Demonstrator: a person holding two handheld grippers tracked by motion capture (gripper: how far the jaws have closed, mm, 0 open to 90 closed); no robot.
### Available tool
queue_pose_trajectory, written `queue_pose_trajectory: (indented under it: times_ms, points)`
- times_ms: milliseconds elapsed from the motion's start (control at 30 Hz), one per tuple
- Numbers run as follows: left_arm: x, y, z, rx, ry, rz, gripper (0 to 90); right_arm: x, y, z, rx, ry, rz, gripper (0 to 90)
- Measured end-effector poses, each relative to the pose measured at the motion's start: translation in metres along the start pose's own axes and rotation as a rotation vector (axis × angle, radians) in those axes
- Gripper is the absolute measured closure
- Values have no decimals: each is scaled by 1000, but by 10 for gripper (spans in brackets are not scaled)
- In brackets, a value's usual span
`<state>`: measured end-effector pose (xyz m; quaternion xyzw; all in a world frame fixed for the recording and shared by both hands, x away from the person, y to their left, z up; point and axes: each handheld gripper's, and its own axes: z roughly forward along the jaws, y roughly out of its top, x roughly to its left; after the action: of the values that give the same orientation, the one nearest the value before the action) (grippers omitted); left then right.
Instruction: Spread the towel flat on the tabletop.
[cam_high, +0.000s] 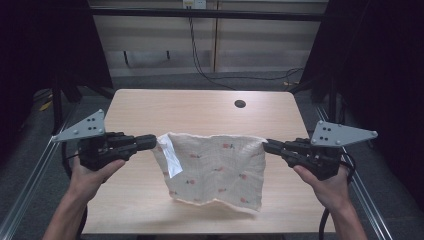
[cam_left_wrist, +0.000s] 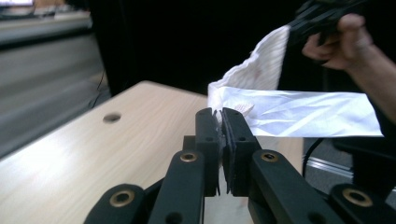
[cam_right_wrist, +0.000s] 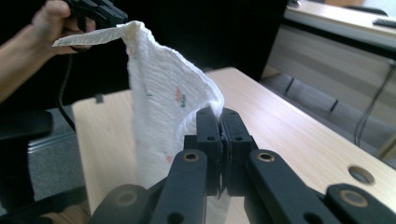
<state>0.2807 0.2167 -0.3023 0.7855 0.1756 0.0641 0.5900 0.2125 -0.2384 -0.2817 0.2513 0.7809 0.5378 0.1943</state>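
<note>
The cloth (cam_high: 212, 167) is hanging in the air above the table (cam_high: 200, 110), stretched by its top edge between the two sets of tongs, so its long axis is running straight across from the person's left to right, and each top corner is sitting right at the tip of one pair of tongs. The rest of the cloth is drooping downward from that edge toward the near side of the table, with its bottom hem wavy and seeming to hang just above or brush the wood; the high view is not settling which. A white label (cam_high: 170, 156) is dangling near the left corner. The left tongs (cam_high: 150, 142) are pinching the left corner, jaws pressed together with fabric between them, as the left gripper view is showing at the left tongs (cam_left_wrist: 222, 122). The right tongs (cam_high: 267, 146) are likewise clamped tight on the right corner, seen close up at the right tongs (cam_right_wrist: 220, 121). Neither hand is nearer than the other; both are holding level at about the same height, one at each side of the table. A round hole (cam_high: 240, 104) is lying in the tabletop beyond the cloth, well apart from it.
</note>
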Motion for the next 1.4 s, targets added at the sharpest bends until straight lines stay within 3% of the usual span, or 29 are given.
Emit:
queue_pose_trajectory:
  times_ms: [67, 133, 367, 533, 600, 667, 767, 833, 967, 1200, 1333, 1400]
  points:
    - [5, -8, 11, 36, 11, -6, 863, -8, -10, 7, 17, 3, 34, 878]
    - [14, -16, 20, 43, 5, -46, 863, -16, -20, 14, 32, -4, 61, 878]
    - [41, -33, 44, 78, 24, -98, 863, -42, -42, 40, 69, -5, 134, 879]
    - [49, -44, 54, 99, 31, -144, 863, -54, -50, 56, 103, -7, 174, 877]
    - [46, -47, 56, 99, 26, -134, 862, -57, -55, 60, 96, -5, 191, 877]
    - [46, -47, 58, 120, 38, -120, 863, -58, -59, 63, 106, -5, 191, 877]
    - [50, -49, 56, 109, 41, -135, 862, -60, -64, 68, 120, -9, 199, 877]
    - [58, -58, 57, 117, 45, -172, 862, -64, -66, 69, 123, -14, 207, 877]
    - [67, -69, 64, 138, 52, -207, 862, -75, -72, 76, 139, -24, 229, 877]
    - [76, -79, 81, 174, 47, -220, 861, -84, -85, 96, 181, -41, 244, 877]
    - [86, -85, 85, 166, 64, -266, 858, -93, -92, 102, 194, -60, 250, 876]
    - [88, -89, 87, 166, 67, -270, 859, -99, -96, 105, 194, -58, 261, 876]
